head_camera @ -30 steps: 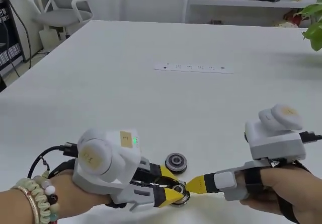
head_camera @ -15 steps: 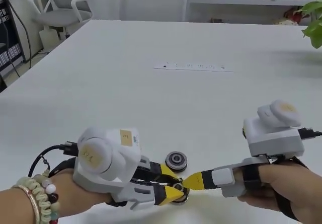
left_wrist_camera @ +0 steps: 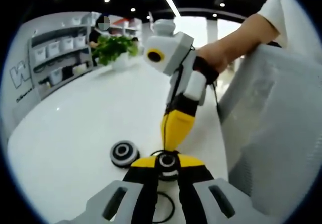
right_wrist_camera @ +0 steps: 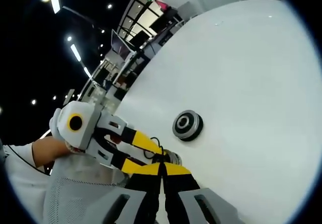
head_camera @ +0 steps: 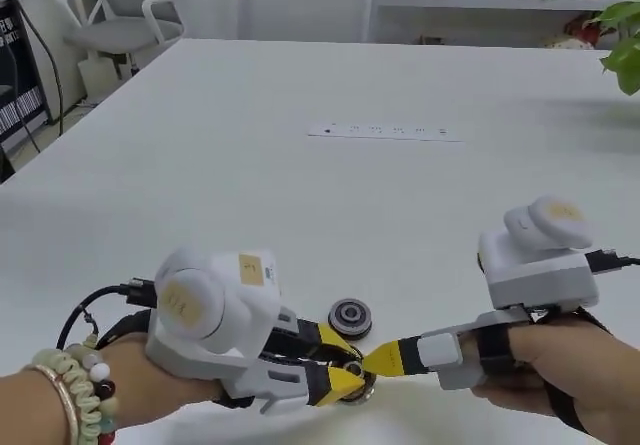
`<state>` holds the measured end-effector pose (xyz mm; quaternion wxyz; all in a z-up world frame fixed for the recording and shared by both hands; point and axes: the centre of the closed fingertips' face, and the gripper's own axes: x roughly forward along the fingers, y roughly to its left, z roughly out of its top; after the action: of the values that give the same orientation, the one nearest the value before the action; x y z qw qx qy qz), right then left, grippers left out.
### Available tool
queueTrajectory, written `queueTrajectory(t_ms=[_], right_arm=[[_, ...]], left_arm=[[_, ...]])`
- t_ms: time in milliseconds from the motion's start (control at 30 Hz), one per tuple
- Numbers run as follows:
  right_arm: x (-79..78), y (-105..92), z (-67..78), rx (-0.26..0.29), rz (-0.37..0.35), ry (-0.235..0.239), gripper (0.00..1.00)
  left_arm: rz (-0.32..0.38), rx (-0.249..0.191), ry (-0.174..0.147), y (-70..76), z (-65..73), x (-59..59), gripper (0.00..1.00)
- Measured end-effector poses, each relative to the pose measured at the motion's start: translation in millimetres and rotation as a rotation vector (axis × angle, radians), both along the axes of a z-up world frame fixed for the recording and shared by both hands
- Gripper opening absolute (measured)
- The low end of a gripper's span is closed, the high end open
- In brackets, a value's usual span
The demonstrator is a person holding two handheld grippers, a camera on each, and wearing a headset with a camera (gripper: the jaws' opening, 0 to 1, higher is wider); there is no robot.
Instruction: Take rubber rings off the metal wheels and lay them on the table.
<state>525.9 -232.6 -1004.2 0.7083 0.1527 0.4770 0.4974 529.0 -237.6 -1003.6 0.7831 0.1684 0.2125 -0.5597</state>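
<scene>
Rubber ring (right_wrist_camera: 154,144) is pinched between the closed jaws of the right gripper (head_camera: 372,363) at the metal wheel (left_wrist_camera: 167,162), which is clamped in the left gripper (head_camera: 348,375) low over the table (head_camera: 300,195); a second wheel (head_camera: 350,317) lies just beside.

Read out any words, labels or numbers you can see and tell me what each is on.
"W": big letter on the wall beside the shelves, rest cut off.
Power strip markings: too small to read.
Sticker on the left gripper: too blurred to read.
</scene>
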Motion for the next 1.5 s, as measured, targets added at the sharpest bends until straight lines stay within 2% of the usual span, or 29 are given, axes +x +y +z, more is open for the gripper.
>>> queueTrajectory(t_ms=[100,200,300,433,500,567,633,700,833,1000,1167,1333,1433,1500], right_arm=[[0.3,-0.9,-1.0,-0.009,-0.003,-0.001,0.00],[2.7,-3.3,-2.7,-0.018,-0.009,0.001,0.00],[5.6,-4.9,-3.3,-0.016,-0.017,0.006,0.00],[7.5,-7.1,-1.2,-0.012,-0.021,0.002,0.00],[9.3,-8.6,-0.7,-0.010,-0.029,-0.003,0.00],[10.6,-10.1,-1.4,-0.012,-0.035,-0.006,0.00],[11.6,-10.6,-1.0,-0.012,-0.039,-0.007,0.00],[12.7,-10.9,0.2,-0.009,-0.041,-0.009,0.00],[15.8,-11.3,3.9,0.001,-0.051,-0.019,0.00],[15.0,-10.1,6.7,0.001,-0.040,-0.032,0.00],[13.4,-8.3,8.8,0.000,-0.024,-0.046,0.00],[14.3,-8.8,11.1,-0.002,-0.017,-0.063,0.00],[16.2,-10.8,14.3,0.004,-0.023,-0.072,0.00],[18.6,-12.5,16.8,0.007,-0.032,-0.081,0.00]], left_arm=[[0.005,0.008,0.015,-0.6,0.4,0.3,0.15],[-0.005,0.039,0.010,-0.6,-0.2,-0.3,0.15],[-0.040,0.093,-0.059,0.7,1.1,0.6,0.16],[-0.050,0.102,-0.072,1.1,7.7,-0.2,0.20],[-0.061,0.103,-0.096,1.5,13.6,0.2,0.22],[-0.078,0.118,-0.134,2.6,18.9,0.5,0.29],[-0.082,0.114,-0.132,3.9,23.9,-1.0,0.37],[-0.086,0.096,-0.110,4.5,28.7,-4.4,0.43],[-0.096,0.103,-0.102,7.5,37.7,-5.6,0.50],[-0.076,0.093,-0.076,17.2,53.9,-9.3,0.55],[-0.056,0.132,-0.100,35.5,64.7,-9.6,0.59],[0.000,0.089,-0.123,50.2,88.8,-9.1,0.63],[0.030,0.088,-0.137,61.1,96.9,-9.4,0.63],[0.056,0.079,-0.136,68.1,101.3,-10.0,0.65]])
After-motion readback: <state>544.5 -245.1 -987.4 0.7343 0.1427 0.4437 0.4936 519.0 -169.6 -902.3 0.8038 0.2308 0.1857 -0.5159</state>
